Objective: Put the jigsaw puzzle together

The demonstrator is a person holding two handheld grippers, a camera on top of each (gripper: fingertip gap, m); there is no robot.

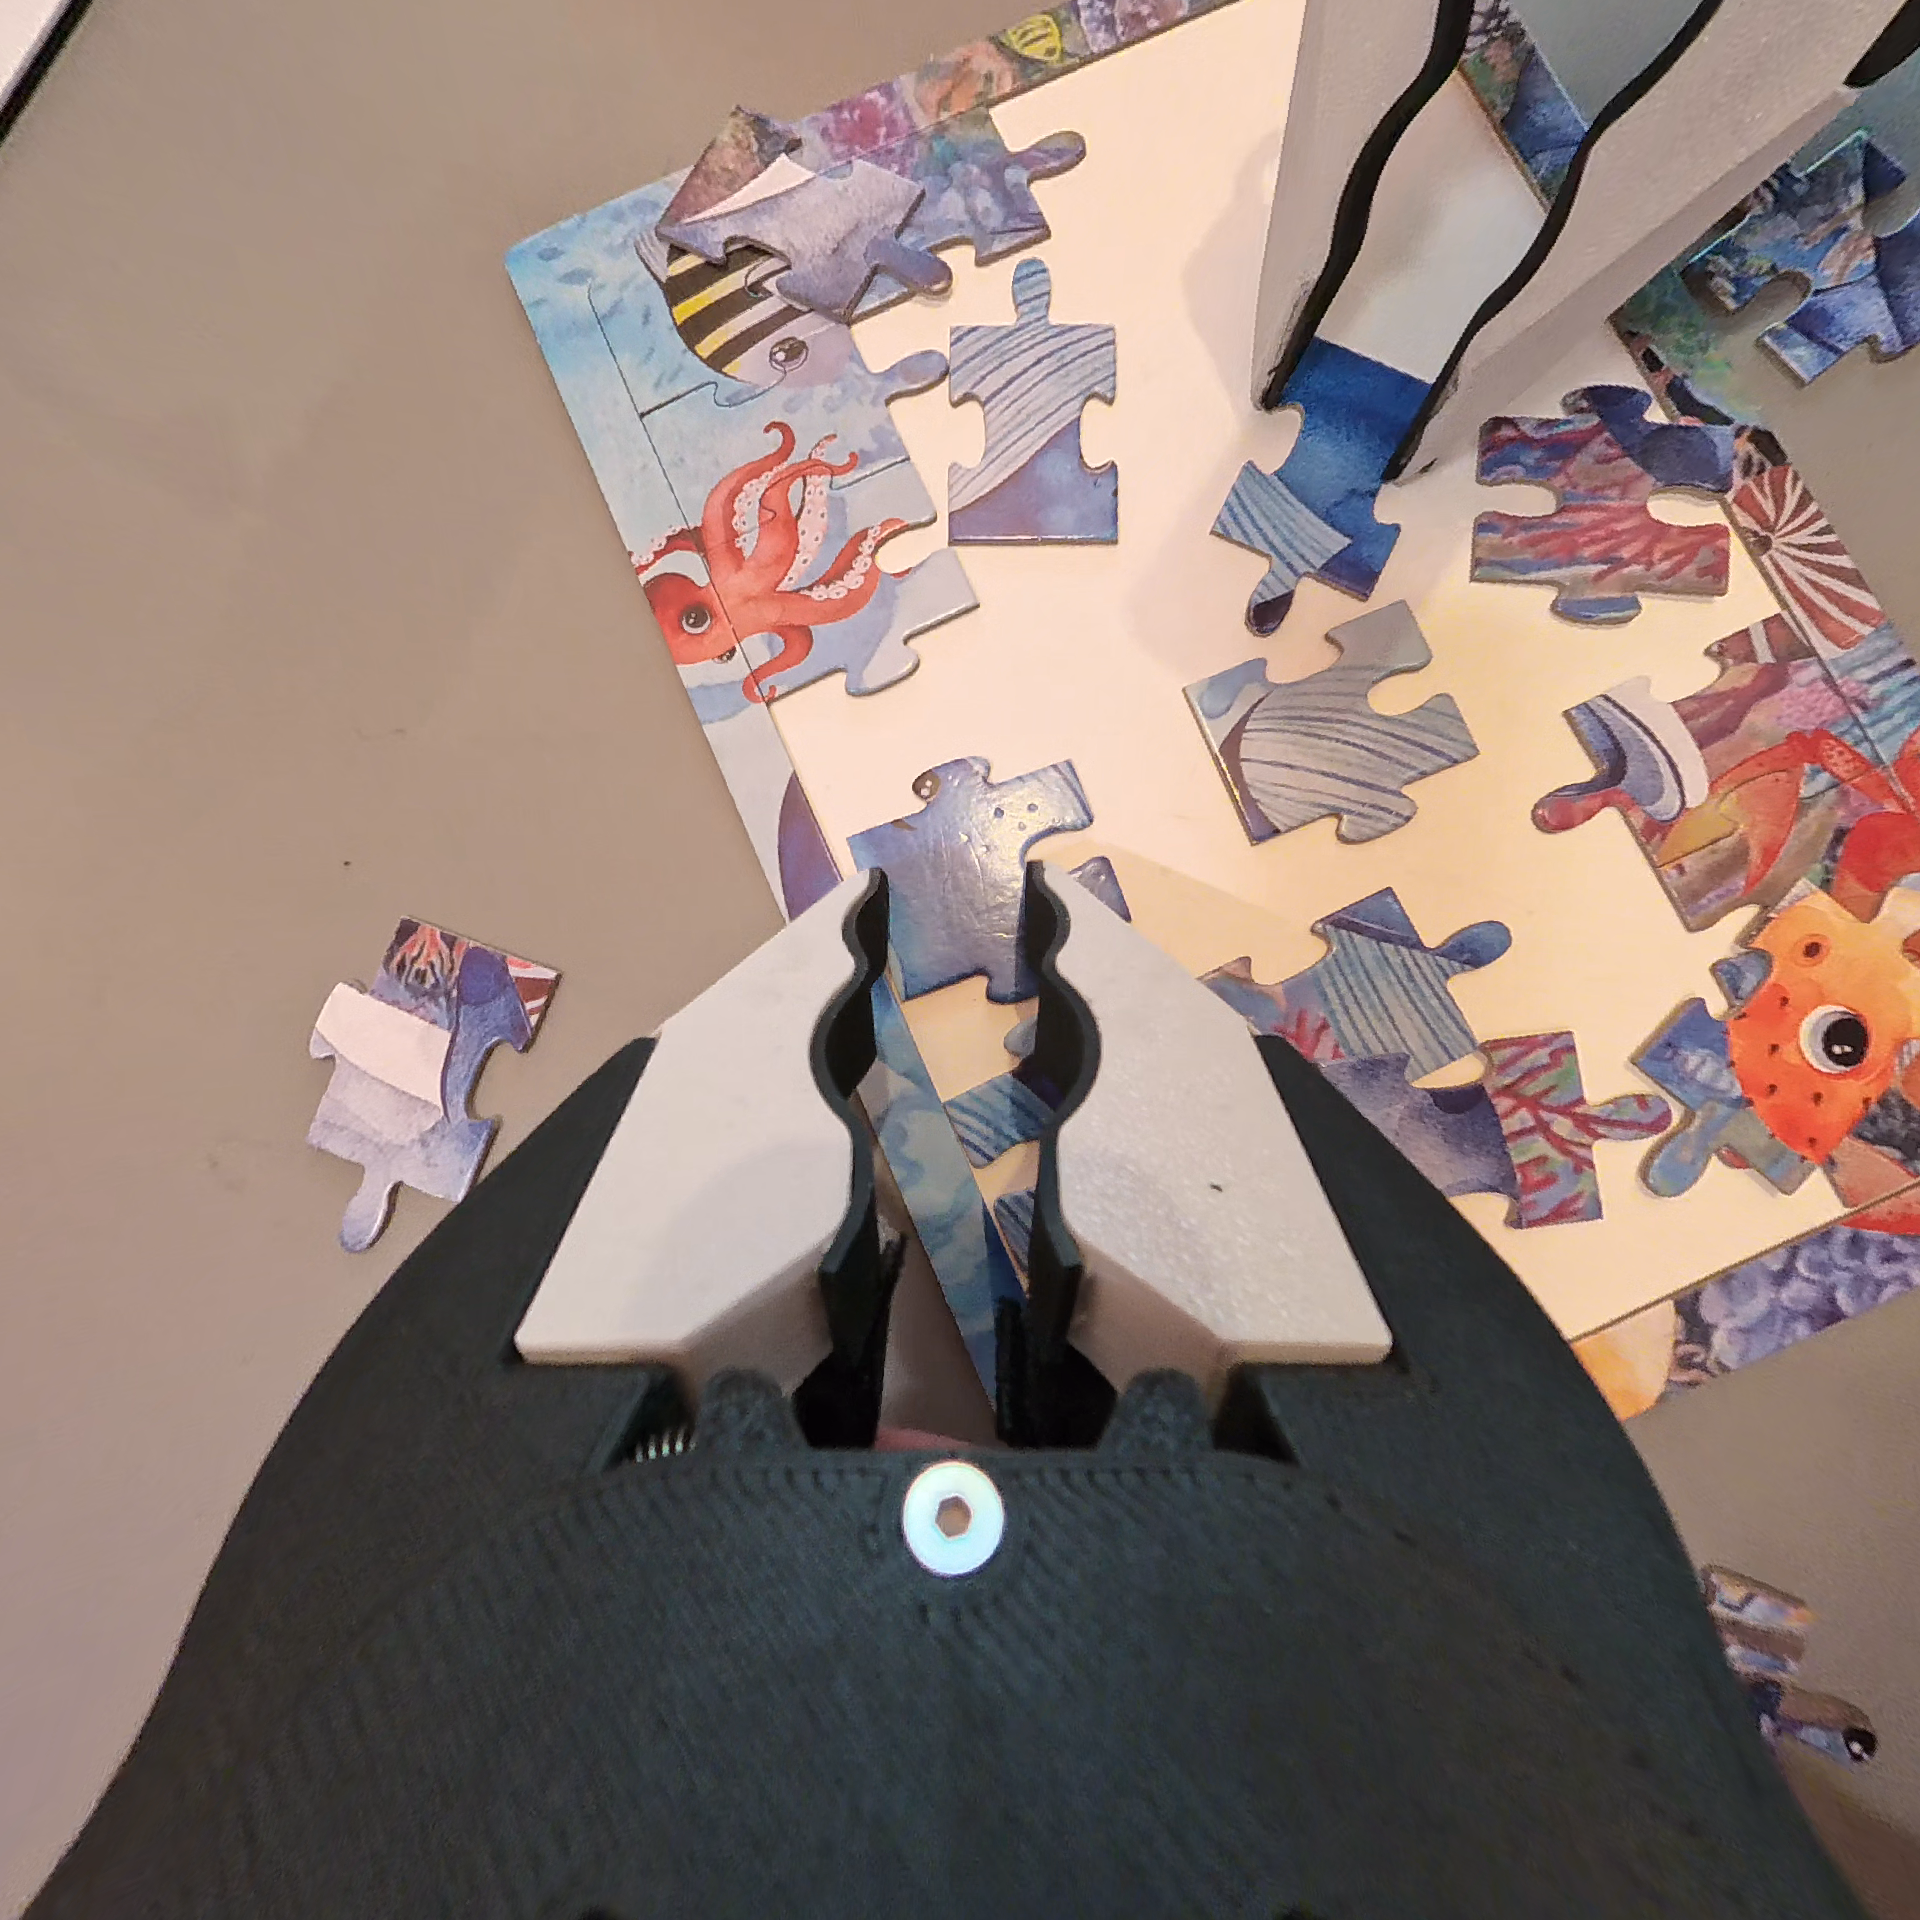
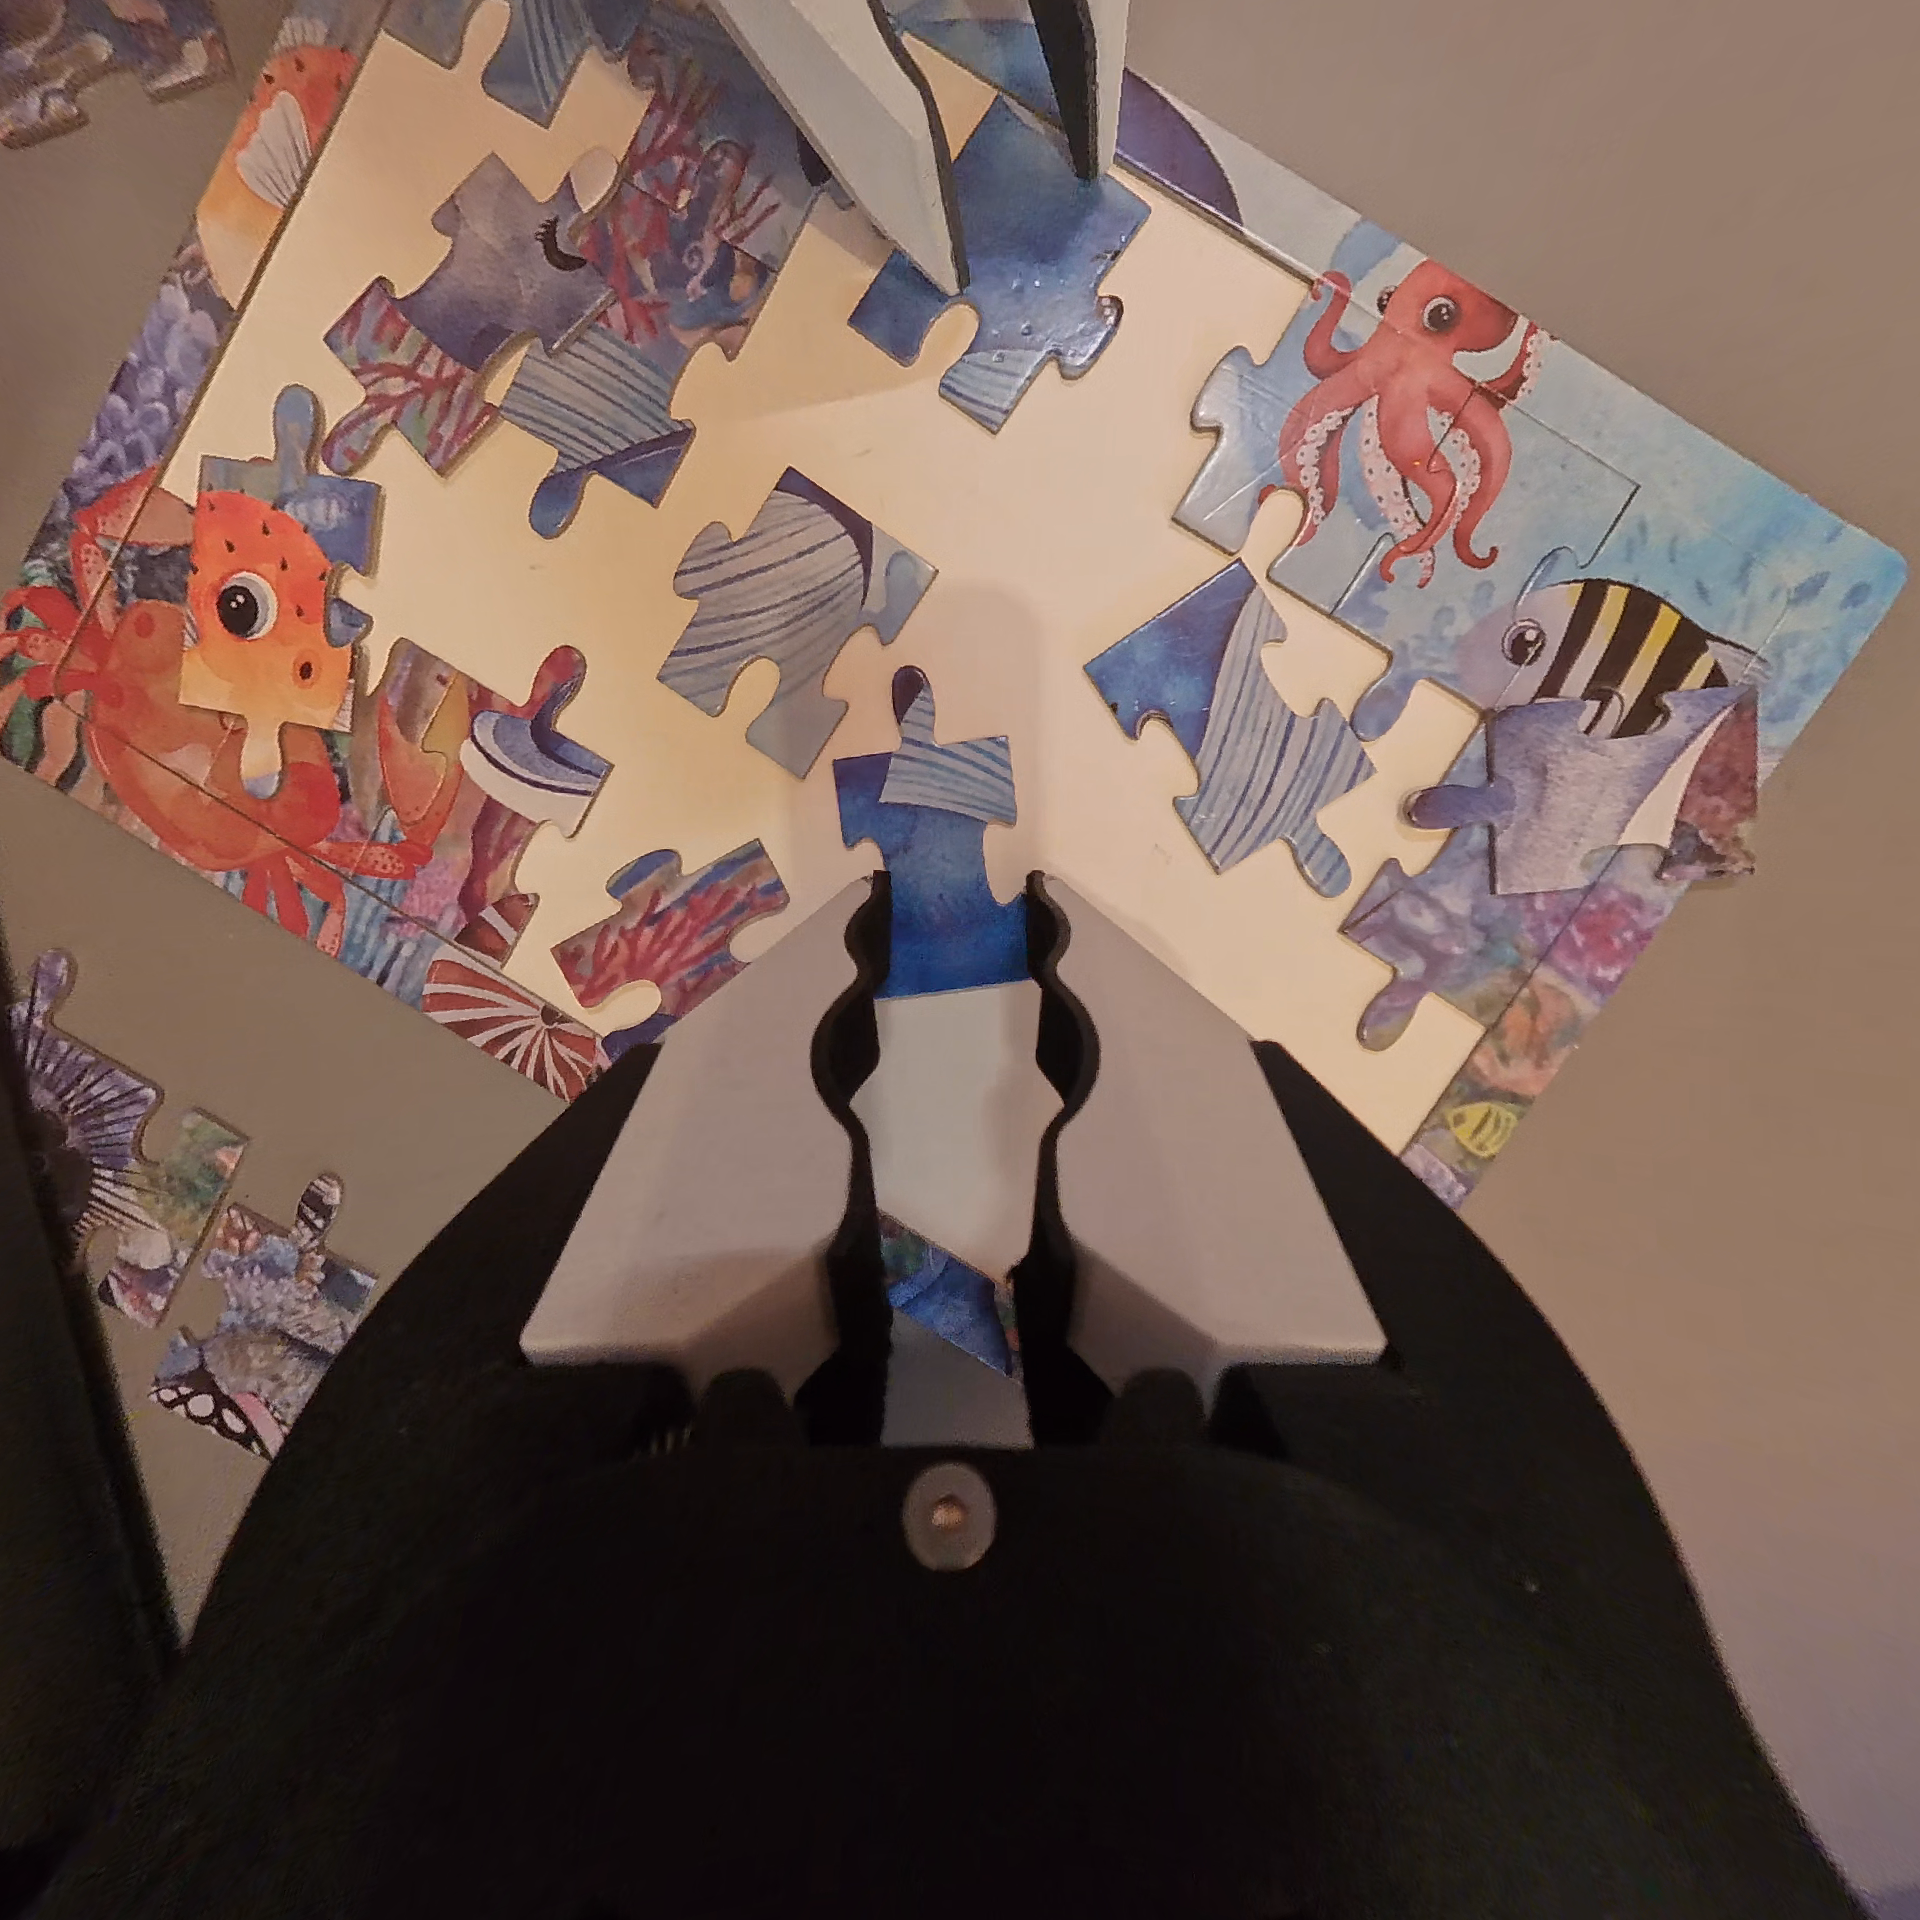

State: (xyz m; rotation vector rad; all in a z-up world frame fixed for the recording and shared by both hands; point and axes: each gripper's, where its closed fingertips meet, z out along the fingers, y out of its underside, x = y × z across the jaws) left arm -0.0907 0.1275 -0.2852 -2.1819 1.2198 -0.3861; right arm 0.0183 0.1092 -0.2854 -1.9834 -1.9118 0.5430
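Low in the frame, the left gripper (image 1: 956,883) pinches a dark blue piece (image 1: 971,873) over the puzzle tray (image 1: 1091,675). The right gripper (image 2: 951,888) grips a blue striped piece (image 2: 940,831) at frame centre.

Loose pieces (image 1: 1330,727) lie on the tray (image 1: 1122,665) — more beside it on the table (image 1: 260,623).

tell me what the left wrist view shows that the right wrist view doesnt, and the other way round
Only the left wrist view: a loose piece with a peeled white patch lying on the grey table left of the puzzle tray.

Only the right wrist view: a cluster of loose pieces on the table at lower left, and a dark edge along the left side of the picture.

Both: the tray, the red octopus, the striped fish, the orange pufferfish, the left gripper over a dark blue piece, and the right gripper over a blue striped piece.
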